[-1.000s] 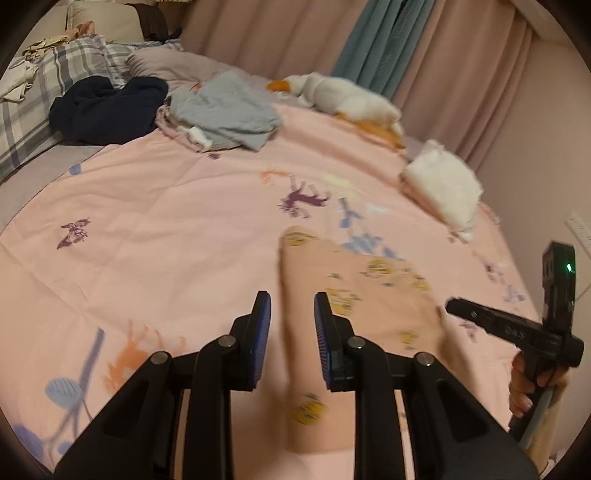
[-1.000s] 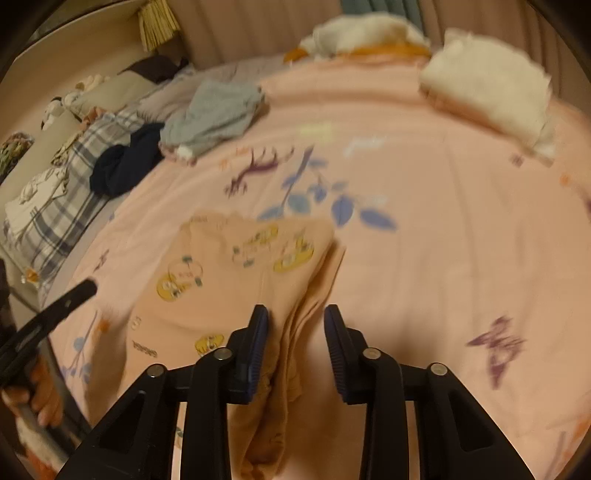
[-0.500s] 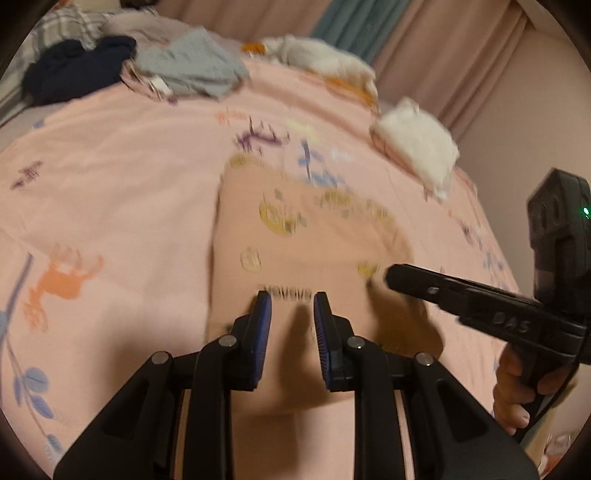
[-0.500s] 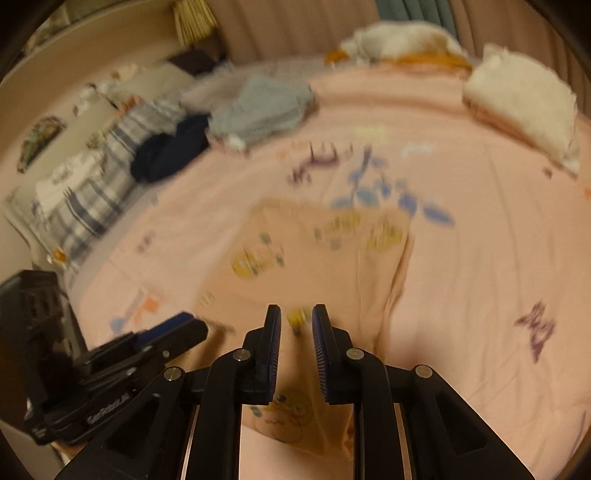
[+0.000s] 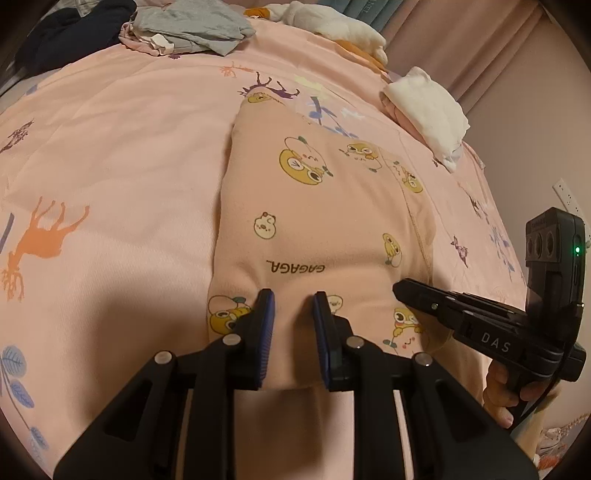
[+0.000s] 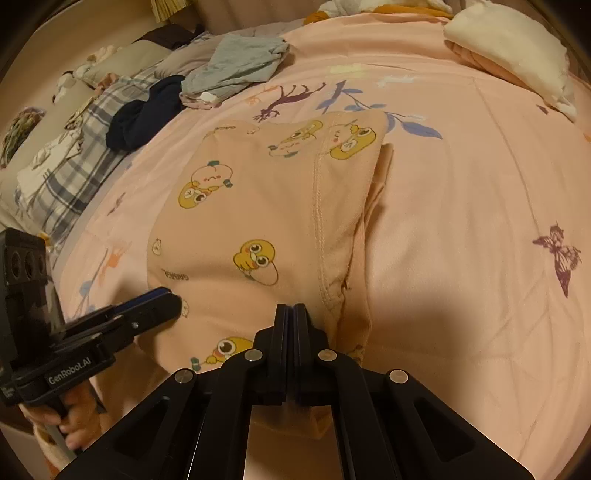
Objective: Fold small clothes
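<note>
A small peach garment (image 5: 314, 206) printed with yellow cartoon ducks lies flat on the pink bedspread (image 5: 129, 147). My left gripper (image 5: 291, 299) stands over its near edge with a narrow gap between the jaws. Cloth shows through the gap, and the pads do not visibly press it. In the right wrist view the garment (image 6: 258, 206) has a stitched seam down its right side. My right gripper (image 6: 291, 308) is shut with its fingers together, tips down on the cloth beside that seam; no fabric shows between them. Each gripper appears in the other's view: the right gripper (image 5: 400, 288), the left gripper (image 6: 171, 301).
A grey clothes pile (image 5: 192, 26) and a navy garment (image 6: 147, 110) lie at the far left of the bed by a plaid pillow (image 6: 62, 166). A folded white and pink stack (image 5: 424, 107) sits at the far right. Curtains (image 5: 461, 44) hang behind. A hand (image 5: 506, 395) holds the right gripper's handle.
Both grippers have come down and forward onto the garment, which now lies flat and sharp instead of blurred. The right jaws have gone from a clear gap to fully together.
</note>
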`<state>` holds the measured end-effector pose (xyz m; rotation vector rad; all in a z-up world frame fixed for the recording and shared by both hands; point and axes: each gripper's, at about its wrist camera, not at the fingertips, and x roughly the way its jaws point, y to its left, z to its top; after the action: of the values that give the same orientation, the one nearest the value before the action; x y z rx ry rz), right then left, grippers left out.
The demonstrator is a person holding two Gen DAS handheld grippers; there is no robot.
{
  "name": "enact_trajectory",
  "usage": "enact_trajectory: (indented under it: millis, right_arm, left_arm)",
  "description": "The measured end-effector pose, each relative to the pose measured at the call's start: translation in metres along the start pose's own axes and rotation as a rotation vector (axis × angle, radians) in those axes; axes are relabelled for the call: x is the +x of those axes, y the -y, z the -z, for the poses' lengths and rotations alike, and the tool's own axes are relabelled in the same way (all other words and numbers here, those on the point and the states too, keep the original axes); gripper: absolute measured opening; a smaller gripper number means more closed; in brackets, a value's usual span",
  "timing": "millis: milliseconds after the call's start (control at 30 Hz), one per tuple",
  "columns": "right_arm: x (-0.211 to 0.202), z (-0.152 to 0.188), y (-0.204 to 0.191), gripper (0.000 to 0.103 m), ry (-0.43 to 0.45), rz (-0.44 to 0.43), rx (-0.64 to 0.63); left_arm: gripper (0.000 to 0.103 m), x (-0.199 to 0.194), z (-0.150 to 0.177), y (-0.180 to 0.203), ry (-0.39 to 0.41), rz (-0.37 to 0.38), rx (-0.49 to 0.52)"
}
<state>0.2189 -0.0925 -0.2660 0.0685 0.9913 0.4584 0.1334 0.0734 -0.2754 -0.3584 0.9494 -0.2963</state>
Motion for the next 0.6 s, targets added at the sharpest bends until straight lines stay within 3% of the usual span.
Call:
enact_trajectory:
  millis: [433,600]
  right_arm:
    - [0.001,-0.002,-0.007,0.0,0.001,0.065,-0.017]
    - [-0.015,-0.019,-0.015,0.0,0.015,0.016,-0.026]
  left_arm:
    - [0.02,-0.006,0.002,-0.005,-0.001,0.017,-0.023]
    - [0.021,-0.027,0.0,-0.015,0.01,0.075,-0.067]
